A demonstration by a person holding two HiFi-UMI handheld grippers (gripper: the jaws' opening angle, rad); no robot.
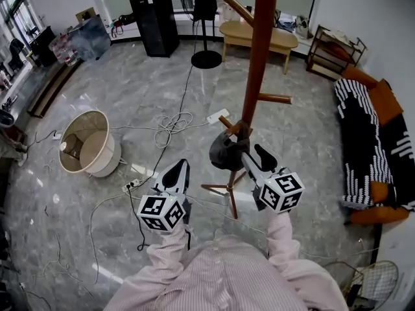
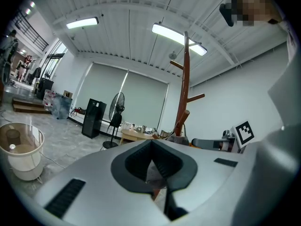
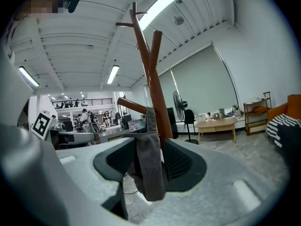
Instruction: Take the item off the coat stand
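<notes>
A tall brown wooden coat stand rises from the floor in front of me, with short pegs sticking out. A dark grey cloth item hangs at a low peg. My right gripper reaches up to it. In the right gripper view the grey cloth fills the gap between the jaws of the right gripper, beside the pole; the gripper is shut on it. My left gripper hovers lower left of the stand, shut and empty. In its own view the left gripper points toward the stand.
A pale lampshade lies on the floor at the left, with loose cables and a power strip nearby. A black cabinet, a standing fan and a wooden table line the back. A sofa sits right.
</notes>
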